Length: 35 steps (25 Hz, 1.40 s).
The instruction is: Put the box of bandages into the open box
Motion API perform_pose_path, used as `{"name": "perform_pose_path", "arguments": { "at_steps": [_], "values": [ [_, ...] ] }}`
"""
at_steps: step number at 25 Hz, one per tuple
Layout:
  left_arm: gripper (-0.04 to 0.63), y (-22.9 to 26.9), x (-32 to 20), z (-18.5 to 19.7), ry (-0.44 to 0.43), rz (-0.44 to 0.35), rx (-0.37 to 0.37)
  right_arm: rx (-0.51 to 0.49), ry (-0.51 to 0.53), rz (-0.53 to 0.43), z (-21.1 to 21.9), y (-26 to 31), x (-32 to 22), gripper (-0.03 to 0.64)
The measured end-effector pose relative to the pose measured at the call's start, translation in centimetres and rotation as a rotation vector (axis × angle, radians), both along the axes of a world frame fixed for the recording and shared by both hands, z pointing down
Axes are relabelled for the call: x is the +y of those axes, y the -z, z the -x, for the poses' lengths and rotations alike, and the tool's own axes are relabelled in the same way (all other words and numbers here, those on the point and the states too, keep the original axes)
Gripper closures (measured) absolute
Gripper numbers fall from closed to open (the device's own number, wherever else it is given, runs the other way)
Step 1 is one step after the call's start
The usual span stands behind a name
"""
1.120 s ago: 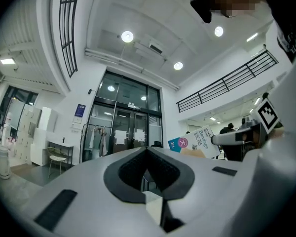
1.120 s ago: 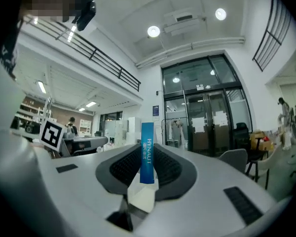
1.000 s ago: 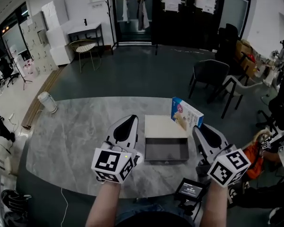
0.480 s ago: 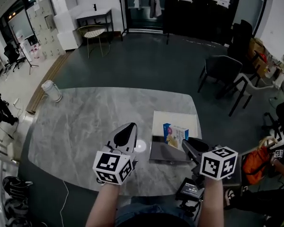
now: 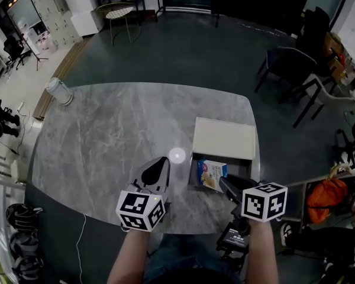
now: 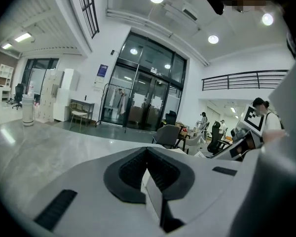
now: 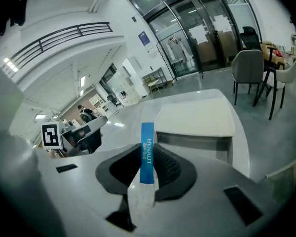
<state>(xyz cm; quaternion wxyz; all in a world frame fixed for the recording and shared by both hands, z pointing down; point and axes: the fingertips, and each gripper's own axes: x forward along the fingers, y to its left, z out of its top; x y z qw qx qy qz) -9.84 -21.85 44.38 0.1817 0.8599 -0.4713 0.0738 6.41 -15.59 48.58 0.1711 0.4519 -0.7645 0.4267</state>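
The box of bandages [image 5: 212,174], blue and white, is tilted over the dark tray of the open box [image 5: 194,174], whose cream lid [image 5: 223,138] lies just behind it. My right gripper [image 5: 224,184] is shut on the bandage box from the near side. In the right gripper view the box's blue edge [image 7: 147,151] stands between the pads, with the open box [image 7: 196,118] just ahead. Whether the bandage box touches the tray's floor is hidden. My left gripper [image 5: 156,171] rests to the left of the tray; its jaws [image 6: 147,154] are shut and hold nothing.
The grey marble table [image 5: 118,129] reaches far to the left and back. A small screen device [image 5: 234,239] hangs at the near edge below my right hand. Chairs [image 5: 282,65] stand beyond the far right corner, an orange bag [image 5: 323,200] on the floor at right.
My right gripper has brought the bandage box from behind the open box's right corner down over its tray. The left gripper has stayed put; the head view has tipped further down.
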Motion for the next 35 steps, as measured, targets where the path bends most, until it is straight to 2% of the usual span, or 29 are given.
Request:
{"name": "perform_pose_path", "arguments": {
  "at_steps": [7, 13, 17, 22, 27, 31, 35],
  "values": [
    [0.584, -1.0, -0.1, 1.8, 0.034, 0.023, -0.014, -0.018, -0.013, 0.09, 1.1, -3.2, -1.7, 0.525],
    [0.584, -1.9, -0.3, 3.7, 0.07, 0.038, -0.013, -0.09, -0.066, 0.245, 1.2, -5.5, -2.0, 0.522],
    [0.584, -1.7, -1.1, 3.8, 0.069, 0.04, -0.004, 0.01, -0.008, 0.321, -0.3, -7.1, -1.8, 0.513],
    [0.584, -2.0, -1.7, 3.6, 0.06, 0.049, -0.003, 0.169, 0.043, 0.339, -1.2, -9.0, -1.8, 0.495],
    [0.584, -2.4, -1.7, 4.0, 0.072, 0.061, -0.008, 0.217, 0.07, 0.37, -2.2, -11.0, -1.7, 0.479],
    [0.584, -2.9, -1.2, 4.7, 0.085, 0.078, -0.018, 0.352, 0.142, 0.377, -2.7, -13.2, -1.2, 0.468],
    [0.584, -3.2, -0.9, 5.6, 0.103, 0.086, -0.022, 0.441, 0.156, 0.388, -2.7, -14.2, -1.3, 0.451]
  ]
}}
